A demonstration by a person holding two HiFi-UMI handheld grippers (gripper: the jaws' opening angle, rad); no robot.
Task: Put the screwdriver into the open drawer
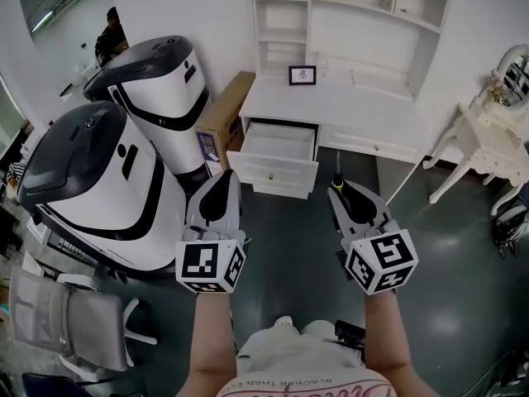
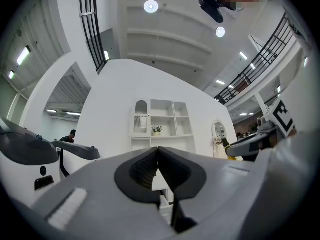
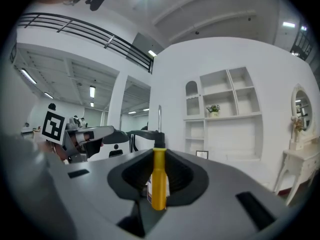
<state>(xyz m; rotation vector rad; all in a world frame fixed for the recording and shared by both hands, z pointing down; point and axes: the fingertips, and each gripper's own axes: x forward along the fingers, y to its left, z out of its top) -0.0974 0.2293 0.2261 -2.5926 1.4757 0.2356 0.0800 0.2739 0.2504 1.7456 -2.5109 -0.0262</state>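
- Right gripper [image 1: 340,195]: jaws clenched across the yellow handle of the screwdriver [image 3: 159,181]
- Screwdriver, location: held in the air in front of the person, short of the open drawer [image 1: 274,174] and a little to its right in the head view
- Left gripper [image 1: 221,190]: jaws pressed together with nothing between them; held beside the right gripper, pointing towards the drawer
- Risk, slip: the handle is round and looks smooth, and the pads hold only a short stretch of it, so a jolt in carrying could pivot it or work it loose
- Risk, collision: the shaft stands well beyond the jaws, so it may strike the edge of the white desk [image 1: 331,106] or the drawer front if brought in too low or too high
- Risk, early release: if let go before it is over the drawer, it would fall to the dark floor [image 1: 297,238] and probably roll
- Risk, left side: the white and black machine [image 1: 165,110] stands near the drawer, so the idle gripper could brush it
- Screwdriver, appearance: yellow handle, black collar, slim bright metal shaft, upright in the right gripper view; tip type not discernible
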